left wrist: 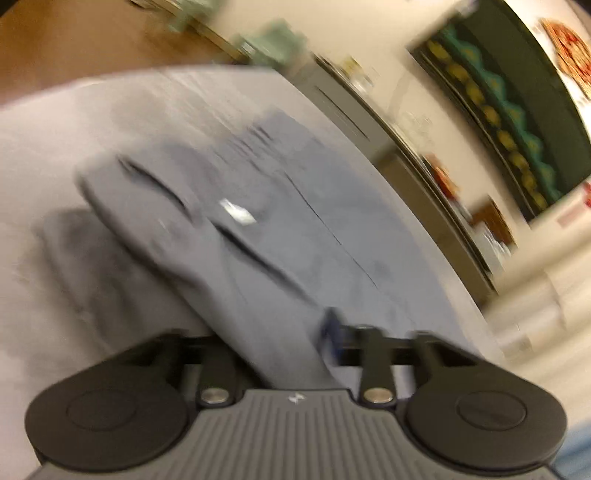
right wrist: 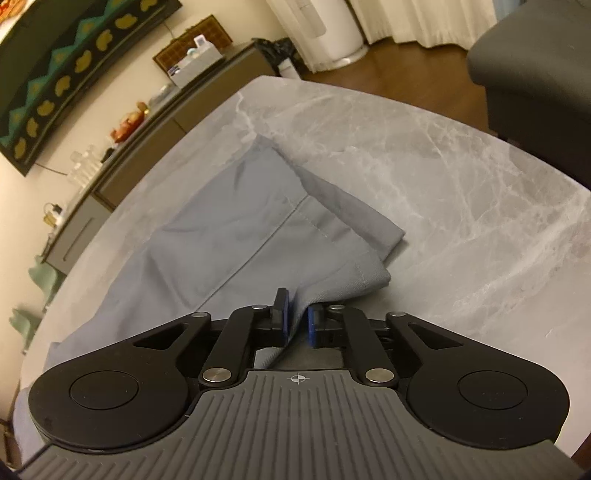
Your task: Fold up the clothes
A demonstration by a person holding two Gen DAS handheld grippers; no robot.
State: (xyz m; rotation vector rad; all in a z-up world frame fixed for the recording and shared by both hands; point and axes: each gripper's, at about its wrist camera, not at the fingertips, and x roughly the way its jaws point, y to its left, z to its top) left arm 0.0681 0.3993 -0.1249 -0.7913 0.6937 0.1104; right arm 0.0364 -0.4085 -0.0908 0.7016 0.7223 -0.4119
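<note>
Grey-blue trousers (right wrist: 236, 229) lie on a grey marble table (right wrist: 443, 166). In the right wrist view the leg ends are stacked, and my right gripper (right wrist: 298, 318) is shut on a pinch of the near hem, with cloth between its blue pads (right wrist: 282, 314). The left wrist view is blurred by motion. It shows the trousers (left wrist: 229, 221) from the waist end, with a white label and dark pocket slits. A fold of cloth runs into my left gripper (left wrist: 310, 332) and covers one finger. The other blue pad (left wrist: 332, 330) presses against the cloth.
A long low sideboard (right wrist: 147, 122) with small items stands along the wall beyond the table's far edge. A dark chair (right wrist: 535, 74) is at the right. A white cylindrical appliance (right wrist: 325, 26) stands on the wooden floor. Bare marble (right wrist: 461, 240) spreads right of the trousers.
</note>
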